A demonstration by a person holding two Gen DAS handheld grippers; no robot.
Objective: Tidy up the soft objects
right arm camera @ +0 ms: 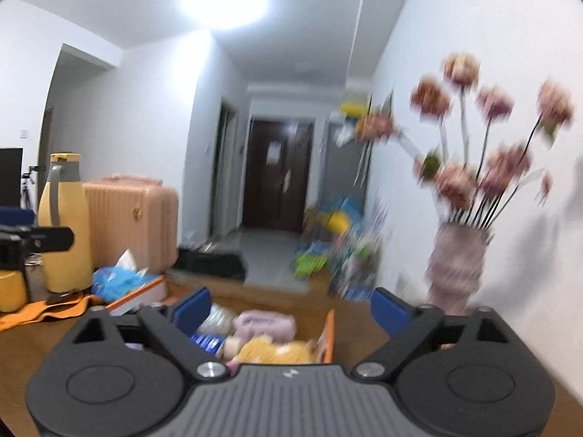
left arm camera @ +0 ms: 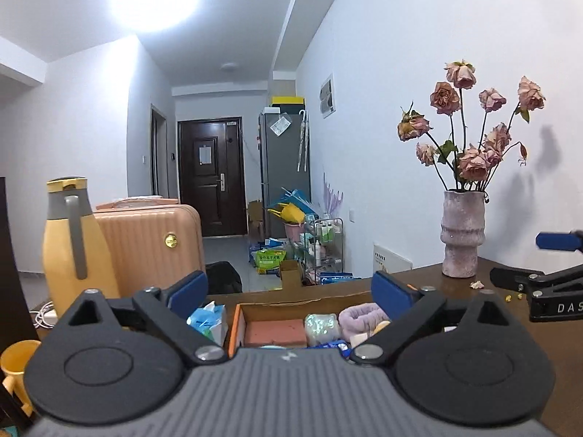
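My left gripper point(left arm camera: 289, 293) is open, its blue pads wide apart with nothing between them. Below it sits a cardboard box with an orange rim point(left arm camera: 233, 327). The box holds a reddish sponge block point(left arm camera: 275, 331), a shiny pale bundle point(left arm camera: 320, 324) and a fluffy pink item point(left arm camera: 359, 317). My right gripper point(right arm camera: 290, 311) is also open and empty above the same box point(right arm camera: 328, 331). There I see a pink towel point(right arm camera: 264, 322), a yellow plush toy point(right arm camera: 277, 351) and a blue packet point(right arm camera: 207, 342). The right wrist view is blurred.
A pink vase of dried roses point(left arm camera: 461, 233) stands on the brown table point(left arm camera: 419, 280) by the right wall. A yellow thermos jug point(left arm camera: 69, 240), a peach suitcase point(left arm camera: 149, 244), a blue tissue pack point(left arm camera: 206, 318) and a yellow mug point(left arm camera: 16, 364) are on the left. An orange cloth point(right arm camera: 43, 311) lies there too.
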